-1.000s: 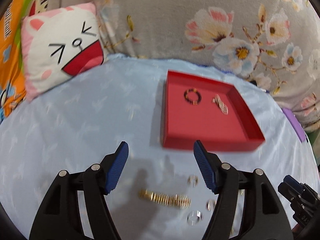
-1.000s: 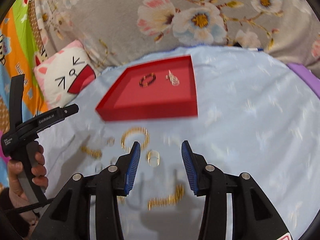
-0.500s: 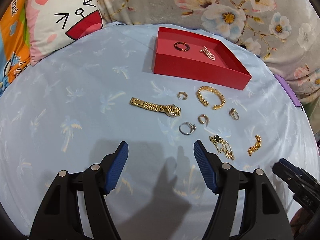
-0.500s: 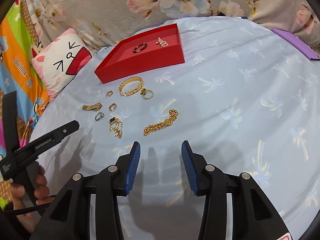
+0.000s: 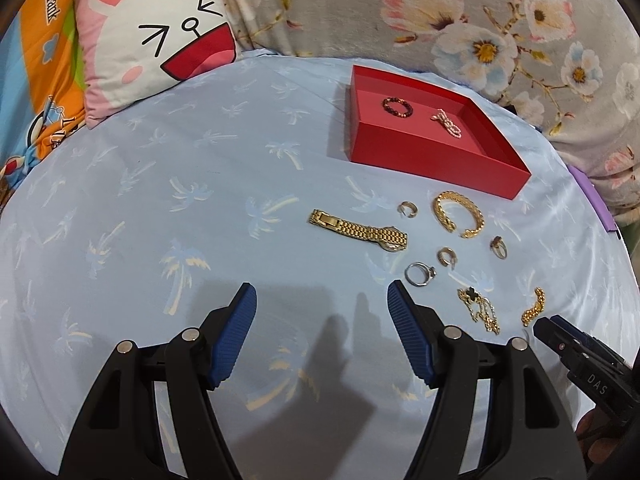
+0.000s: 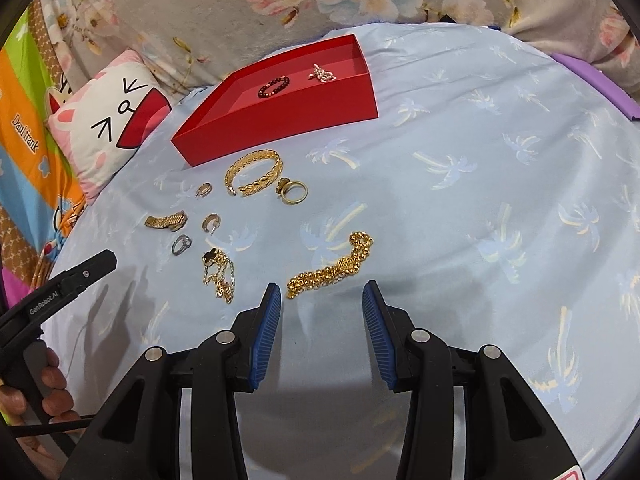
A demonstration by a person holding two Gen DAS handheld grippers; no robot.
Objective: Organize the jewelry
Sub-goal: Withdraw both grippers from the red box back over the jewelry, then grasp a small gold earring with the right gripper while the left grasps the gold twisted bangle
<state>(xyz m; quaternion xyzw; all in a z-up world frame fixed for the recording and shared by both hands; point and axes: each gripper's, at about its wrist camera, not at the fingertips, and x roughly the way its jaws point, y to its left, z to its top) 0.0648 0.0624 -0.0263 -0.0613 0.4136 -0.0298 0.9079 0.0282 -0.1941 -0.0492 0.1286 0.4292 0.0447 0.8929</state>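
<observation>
Blue palm-tree cloth (image 6: pixel 460 208) | both claws apart, holding nothing | right gripper (image 6: pixel 322 304) near gold bead chain (image 6: pixel 334 266) | pinch its middle, lift slowly, put in red tray (image 6: pixel 280 118)

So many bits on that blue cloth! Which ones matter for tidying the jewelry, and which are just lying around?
Part of the job:
red tray
gold watch
gold bangle
gold bead bracelet
silver ring
clover necklace

Just lying about:
cat cushion
floral blanket

Shallow red cardboard tray (image 5: pixel 420 148); pale blue palm-print bedsheet (image 5: pixel 168 184); gold woven cuff bangle (image 6: pixel 254 173); grey floral fabric backdrop (image 5: pixel 360 4).
</observation>
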